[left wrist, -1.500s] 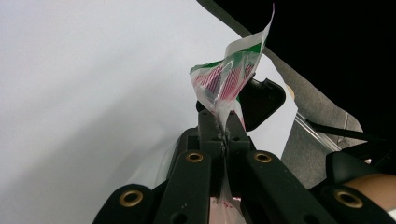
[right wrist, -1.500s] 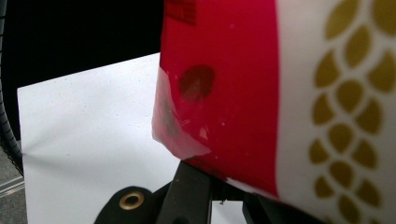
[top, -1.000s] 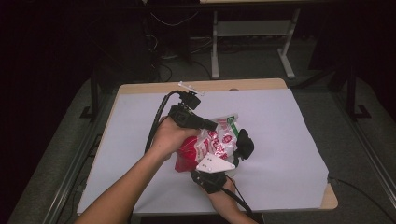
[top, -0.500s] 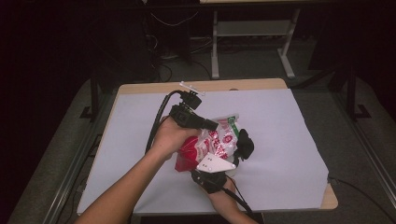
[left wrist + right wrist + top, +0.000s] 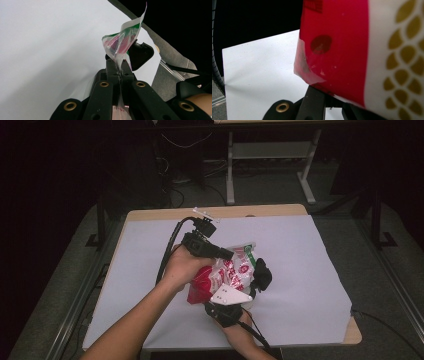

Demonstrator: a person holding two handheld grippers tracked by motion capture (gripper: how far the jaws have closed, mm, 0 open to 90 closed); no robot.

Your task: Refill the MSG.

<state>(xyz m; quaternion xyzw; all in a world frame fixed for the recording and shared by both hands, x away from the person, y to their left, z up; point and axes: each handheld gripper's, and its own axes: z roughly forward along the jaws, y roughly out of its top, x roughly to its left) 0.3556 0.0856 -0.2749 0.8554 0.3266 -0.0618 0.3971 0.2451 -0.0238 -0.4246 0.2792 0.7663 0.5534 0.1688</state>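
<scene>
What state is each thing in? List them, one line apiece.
snack bag: red and white, crumpled, held up between both grippers above the sheet.
left gripper: shut on the snack bag, clamping its top seam.
right gripper: shut on the snack bag, gripping its far end.
white sheet: spread flat over the table.
table: covered by the white sheet, wooden edge showing at the rim.

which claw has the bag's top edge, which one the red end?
The left claw pinches the thin, crinkled top edge of the bag, with green and pink print. The right claw grips the bag's red end, beside white with gold scales.
</scene>
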